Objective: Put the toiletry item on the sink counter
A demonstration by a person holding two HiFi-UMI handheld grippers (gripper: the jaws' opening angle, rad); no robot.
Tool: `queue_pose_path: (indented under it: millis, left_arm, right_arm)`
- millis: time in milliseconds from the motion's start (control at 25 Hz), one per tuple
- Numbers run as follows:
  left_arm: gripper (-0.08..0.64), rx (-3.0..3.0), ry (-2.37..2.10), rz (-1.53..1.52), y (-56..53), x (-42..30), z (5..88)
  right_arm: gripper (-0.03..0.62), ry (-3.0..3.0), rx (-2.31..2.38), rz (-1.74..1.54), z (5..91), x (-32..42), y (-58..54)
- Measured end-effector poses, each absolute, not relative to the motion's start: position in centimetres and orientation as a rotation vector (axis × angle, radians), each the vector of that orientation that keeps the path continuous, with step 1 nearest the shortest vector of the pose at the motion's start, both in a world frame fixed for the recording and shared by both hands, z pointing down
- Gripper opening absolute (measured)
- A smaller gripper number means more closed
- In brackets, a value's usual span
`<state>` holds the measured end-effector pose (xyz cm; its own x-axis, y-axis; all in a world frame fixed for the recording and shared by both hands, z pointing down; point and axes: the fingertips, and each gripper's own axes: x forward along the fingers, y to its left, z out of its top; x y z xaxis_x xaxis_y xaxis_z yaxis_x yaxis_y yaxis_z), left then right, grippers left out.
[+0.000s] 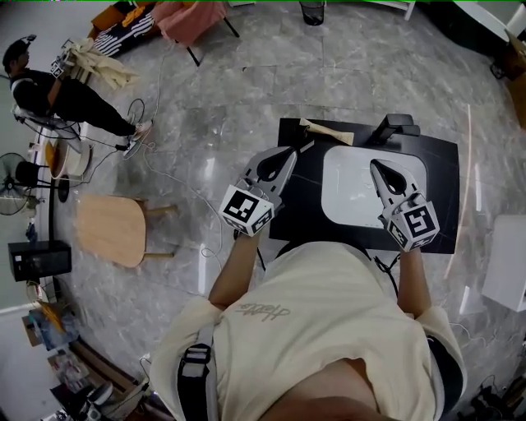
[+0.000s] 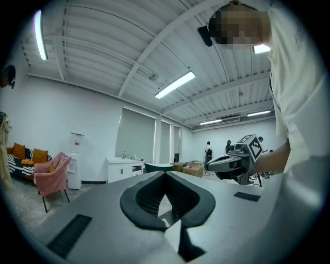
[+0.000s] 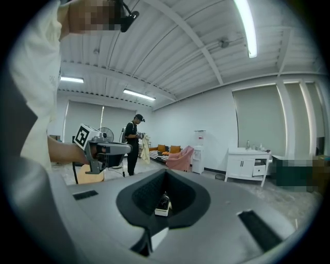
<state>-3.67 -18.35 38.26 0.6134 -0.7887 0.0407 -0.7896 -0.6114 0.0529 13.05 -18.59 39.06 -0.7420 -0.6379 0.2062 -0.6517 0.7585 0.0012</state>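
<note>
**Both grippers closed above the black counter**

Left gripper (image 1: 287,154) is held by the person over the left edge of the black rectangular counter (image 1: 304,218). In its own view its two jaws (image 2: 165,175) meet at the tips and nothing is between them. The right gripper (image 1: 378,168) hangs over the white rounded sink basin (image 1: 349,185), which is set in the middle of the counter. Its jaws (image 3: 166,172) also meet at the tips. A small pale and dark piece shows in the hollow behind them, and I cannot tell what it is.

The pale beige long toiletry item (image 1: 327,131) lies on the counter at the far edge, just beside the far left corner of the basin and apart from both grippers. It is too small to say what kind of item it is. A black blocky object (image 1: 396,127) stands at the far edge too, near the basin's far right corner.

The counter stands on a grey marble-pattern floor (image 1: 246,82). A round light wooden stool (image 1: 111,229) is to the left of the person. A pink draped chair (image 1: 189,20) is further away, and another person in black clothes (image 1: 57,94) is at the far left. The gripper views show white walls, a ribbed white ceiling with long tube lamps (image 2: 175,85) and a low white cabinet (image 3: 250,162).
</note>
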Motion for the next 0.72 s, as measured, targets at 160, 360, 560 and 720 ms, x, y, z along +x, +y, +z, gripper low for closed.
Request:
queue_pose_path:
  millis: [160,360,560,720]
  left_arm:
    - [0.003,2.772,-1.344,0.040,-18.4,-4.2,37.7]
    - [0.003,2.769,-1.346,0.046,-18.5,-4.1,37.9]
    - [0.003,2.733,-1.358,0.039,-18.0,-4.1,38.7]
    - [0.003,2.715,-1.391,0.020,-17.9,-4.9,37.9]
  right_arm:
    - [-0.005,-2.767,1.070,0.120,38.3,13.1,-18.8]
    - [-0.005,-2.769,1.082,0.124,38.5,13.3,-18.8]
    - [-0.005,-2.777,1.097,0.147,39.3,13.8,-18.1]
    - [-0.005,-2.777,1.103,0.143,39.1,14.1,-17.8]
